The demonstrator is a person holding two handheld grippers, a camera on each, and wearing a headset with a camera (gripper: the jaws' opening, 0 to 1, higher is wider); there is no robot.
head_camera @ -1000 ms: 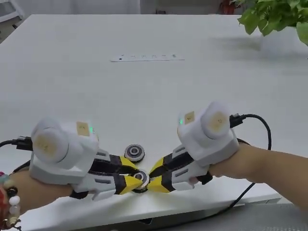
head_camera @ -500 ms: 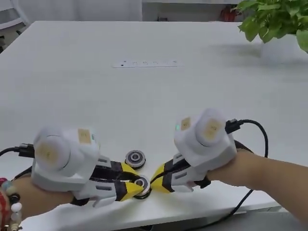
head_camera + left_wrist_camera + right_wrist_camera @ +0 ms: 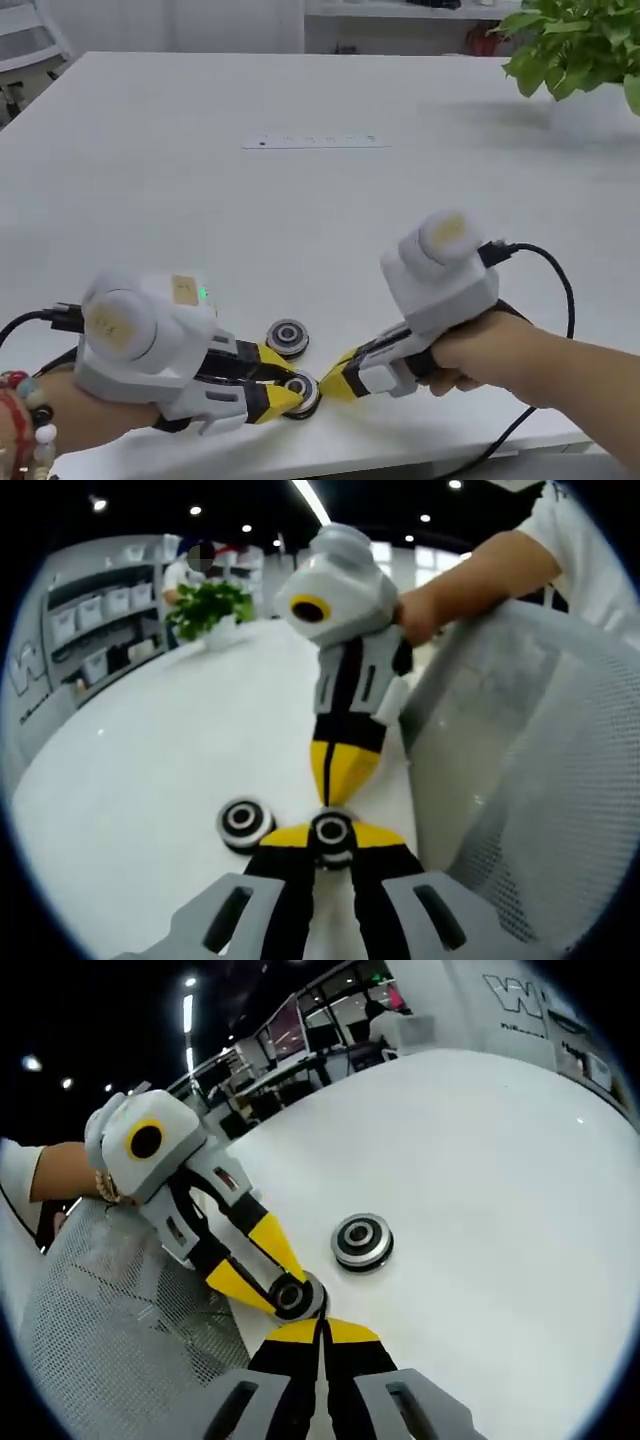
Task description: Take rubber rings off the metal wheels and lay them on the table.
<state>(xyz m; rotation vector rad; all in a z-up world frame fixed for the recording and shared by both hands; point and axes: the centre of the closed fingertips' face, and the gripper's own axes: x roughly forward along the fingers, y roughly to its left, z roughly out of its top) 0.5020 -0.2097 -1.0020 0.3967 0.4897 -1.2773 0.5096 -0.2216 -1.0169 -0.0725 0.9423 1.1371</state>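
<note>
— Now, where does the wheel (image 3: 304, 389) sit?
— At the near edge of the table (image 3: 300, 220), clamped between the jaws of the left gripper (image 3: 289, 387). It is a metal disc with a dark rubber ring around a bright hub. A second wheel (image 3: 288, 337) lies flat just beside it.
— And the right gripper (image 3: 334, 385)?
— Its jaws are pressed together, tips touching the clamped wheel's rim. Compared with half a second ago, its body tilts up more steeply; the left grip is unchanged.
</note>
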